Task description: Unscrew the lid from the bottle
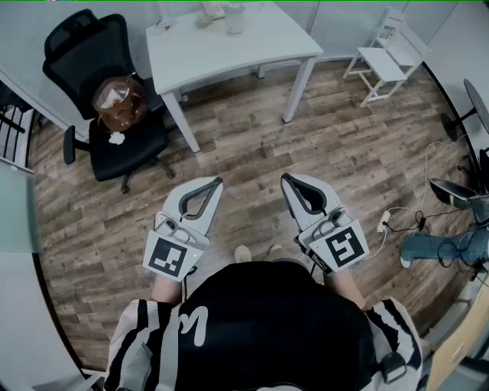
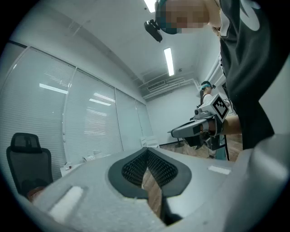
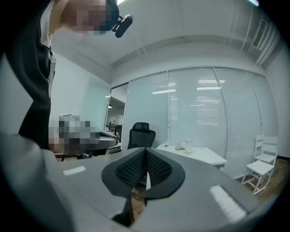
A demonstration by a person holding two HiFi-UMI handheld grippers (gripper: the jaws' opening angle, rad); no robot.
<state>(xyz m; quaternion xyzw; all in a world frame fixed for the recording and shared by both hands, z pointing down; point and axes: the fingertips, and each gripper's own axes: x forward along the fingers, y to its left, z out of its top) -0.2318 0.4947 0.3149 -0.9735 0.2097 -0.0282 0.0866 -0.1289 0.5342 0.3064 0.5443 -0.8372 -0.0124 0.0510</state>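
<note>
— Any unscrewing done?
— None yet. Both closed on nothing: left hand-held gripper [image 1: 216,183], right hand-held gripper [image 1: 286,179], above wood-plank floor [image 1: 321,130]. Small whitish bottle [image 1: 235,17] well apart, upright on white rectangular counter [image 1: 252,42]; reach, grip, twist all left.

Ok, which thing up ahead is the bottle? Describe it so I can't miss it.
Look at the white table across the wood floor, to the right of the black office chair. Near its far edge stands a pale upright bottle. It is the tallest thing there; the small items beside it sit low.
</note>
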